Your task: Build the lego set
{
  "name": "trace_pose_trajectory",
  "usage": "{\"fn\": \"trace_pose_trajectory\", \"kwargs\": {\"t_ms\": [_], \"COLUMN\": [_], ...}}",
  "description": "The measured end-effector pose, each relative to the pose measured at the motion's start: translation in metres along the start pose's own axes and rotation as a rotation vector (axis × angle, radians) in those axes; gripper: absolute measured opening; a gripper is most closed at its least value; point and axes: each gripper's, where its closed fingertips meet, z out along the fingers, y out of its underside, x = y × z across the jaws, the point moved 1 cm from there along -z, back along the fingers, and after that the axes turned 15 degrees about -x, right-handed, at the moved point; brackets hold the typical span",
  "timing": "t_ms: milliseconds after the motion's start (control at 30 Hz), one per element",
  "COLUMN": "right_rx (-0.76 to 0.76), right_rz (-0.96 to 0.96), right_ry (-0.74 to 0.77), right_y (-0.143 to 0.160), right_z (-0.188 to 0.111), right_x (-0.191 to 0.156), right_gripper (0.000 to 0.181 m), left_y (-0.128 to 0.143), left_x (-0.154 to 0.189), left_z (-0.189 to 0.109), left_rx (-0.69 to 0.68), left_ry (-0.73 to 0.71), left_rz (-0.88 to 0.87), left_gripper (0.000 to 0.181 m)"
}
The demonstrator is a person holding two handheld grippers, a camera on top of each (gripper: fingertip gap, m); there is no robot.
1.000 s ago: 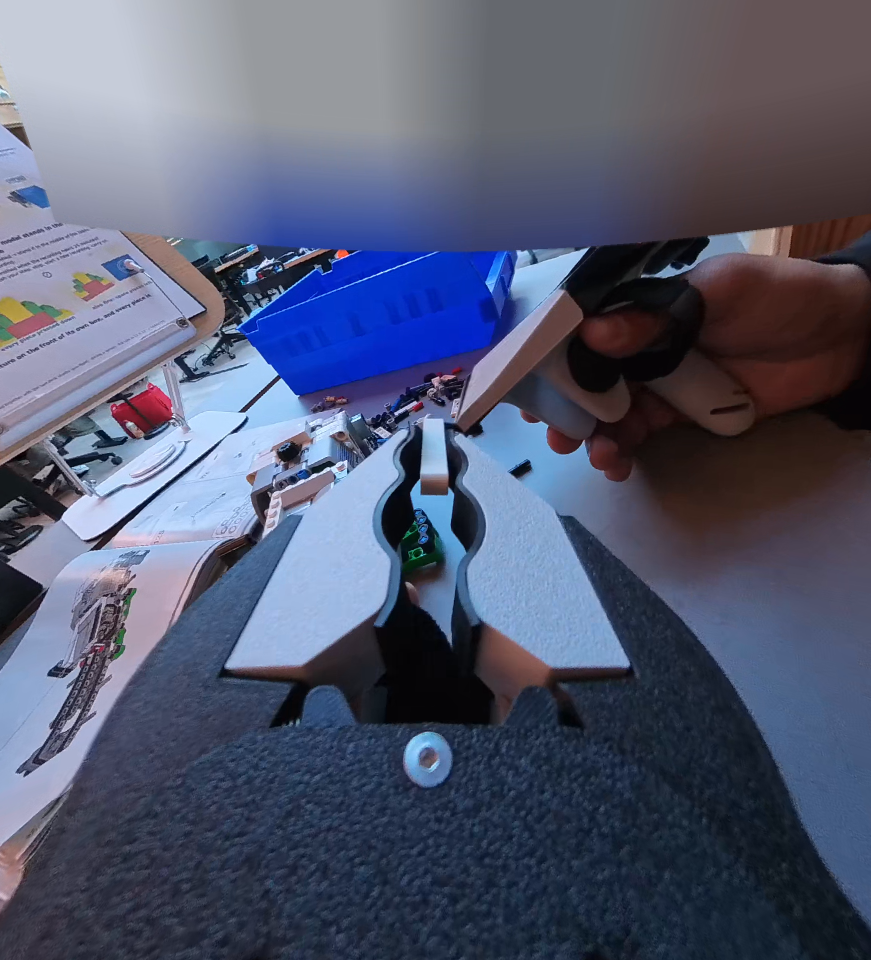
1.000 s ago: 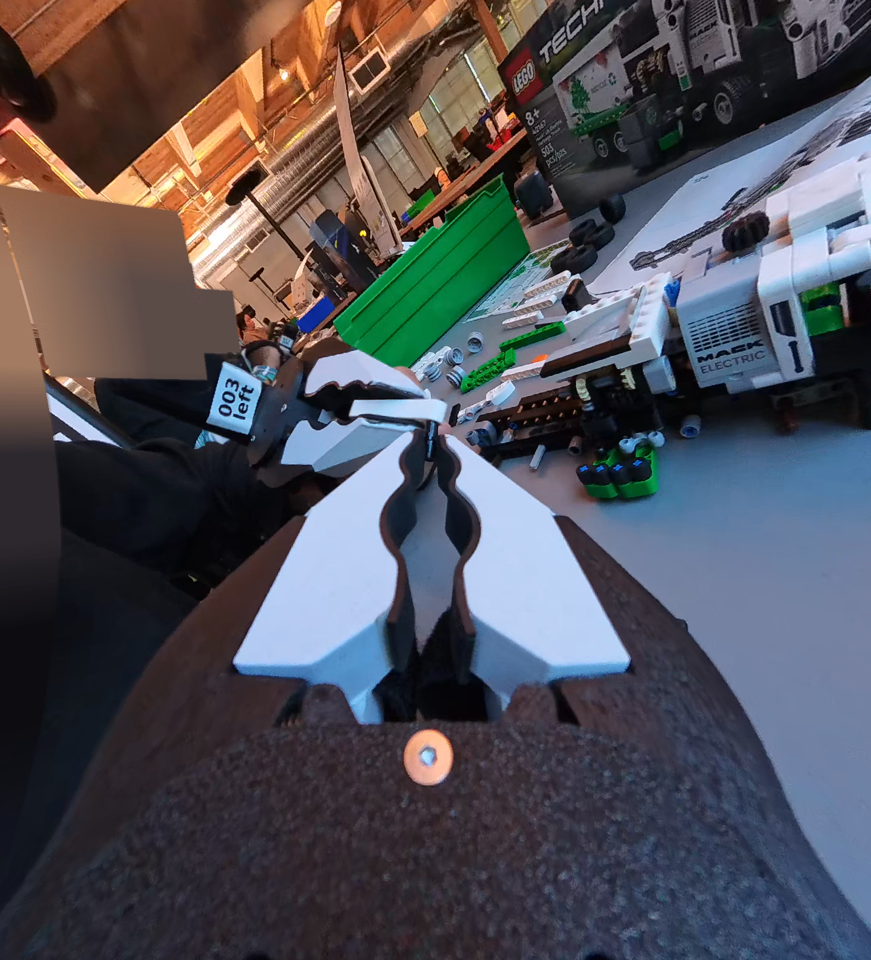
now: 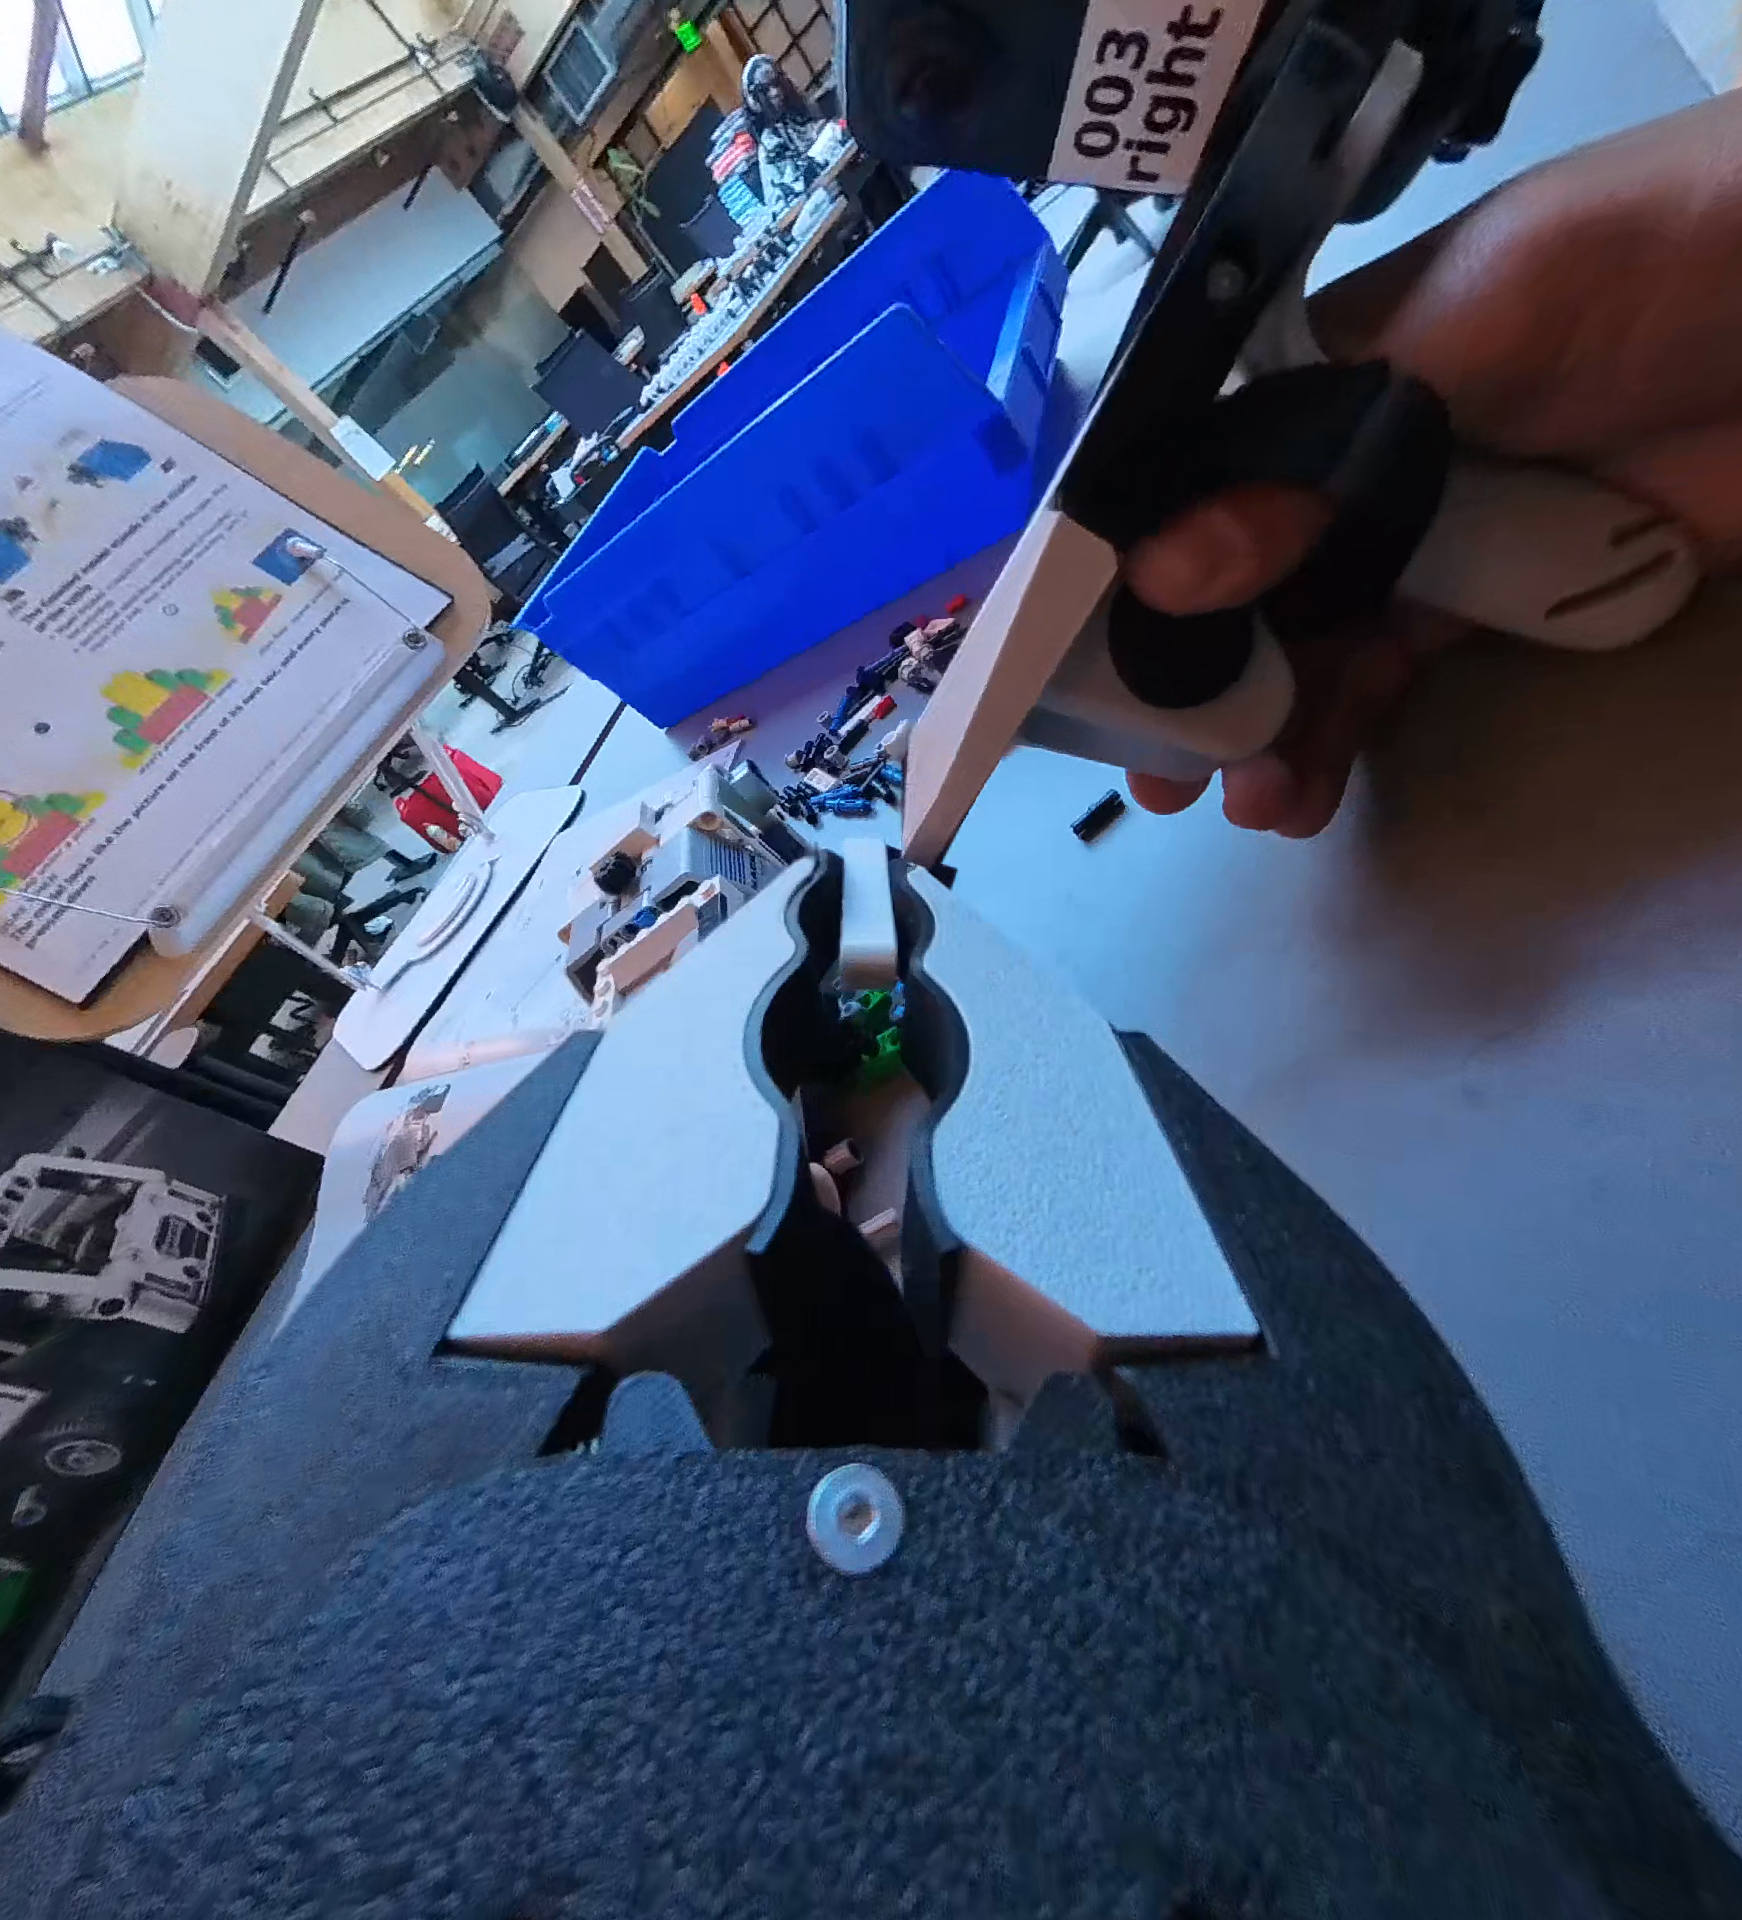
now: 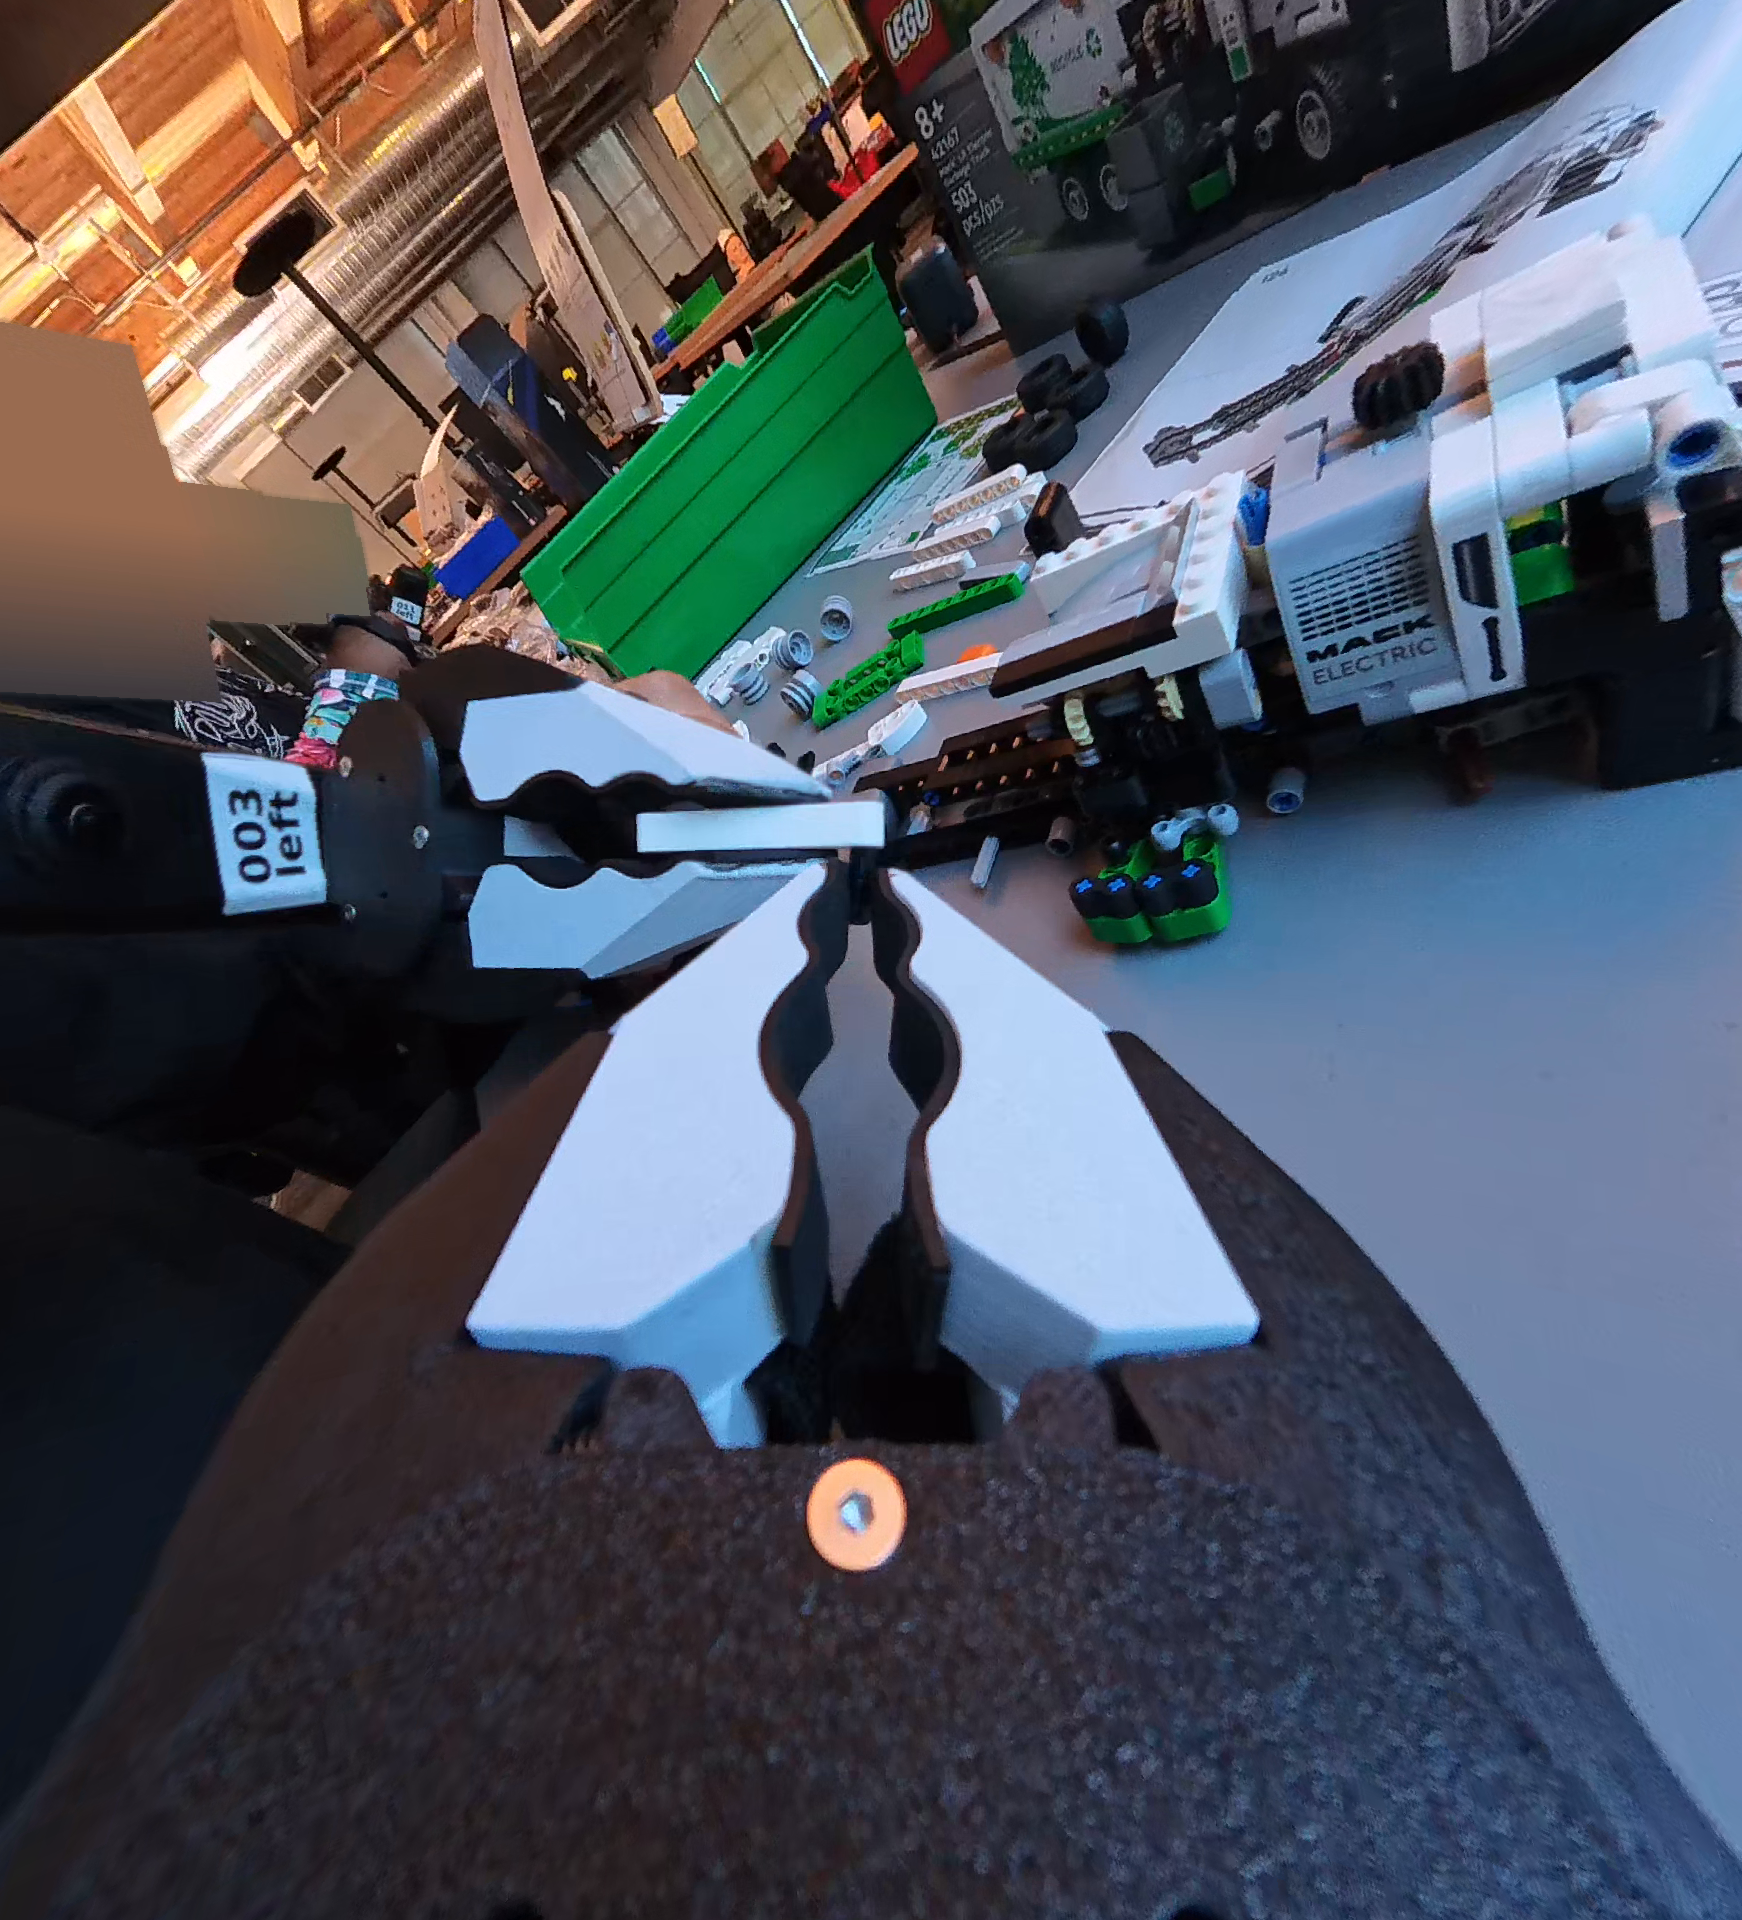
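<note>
My left gripper [image 3: 865, 878] is shut on a flat white lego piece [image 3: 865, 925] that sticks out past its tips. In the right wrist view the left gripper [image 4: 815, 831] lies sideways with the white piece [image 4: 763, 829] level. My right gripper [image 4: 859, 878] is shut on a small black pin [image 4: 859, 896], its tips just under the free end of the white piece. The right gripper [image 3: 924, 847] comes in from the upper right in the left wrist view, held by a hand [image 3: 1573, 416]. The half-built white truck [image 4: 1418, 603] stands on the grey table [image 4: 1469, 1143].
A small green and black sub-assembly [image 4: 1158, 894] lies in front of the truck. Loose beams, wheels and pins lie by a green bin [image 4: 742, 520]. A blue bin [image 3: 825, 520], an instruction sheet on a stand [image 3: 140, 675], open booklets and the set's box [image 4: 1106, 156] ring the work area. Less than 4 cm separates the two grippers' tips.
Both grippers stay tip to tip over the table. The left wrist view has rolled and tilted up, so the right gripper and hand show larger and higher.
</note>
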Motion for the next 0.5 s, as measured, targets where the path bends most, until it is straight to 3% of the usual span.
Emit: {"fn": "trace_pose_trajectory", "kwargs": {"t_ms": [500], "right_rx": [-0.135], "right_rz": [-0.028], "right_ry": [-0.038], "right_y": [0.015], "right_z": [0.01], "right_x": [-0.006], "right_gripper": [0.003], "left_y": [0.01], "left_x": [0.011], "left_z": [-0.009], "left_rx": [0.052], "left_ry": [0.128], "left_rz": [0.19], "left_gripper": [0.006]}}
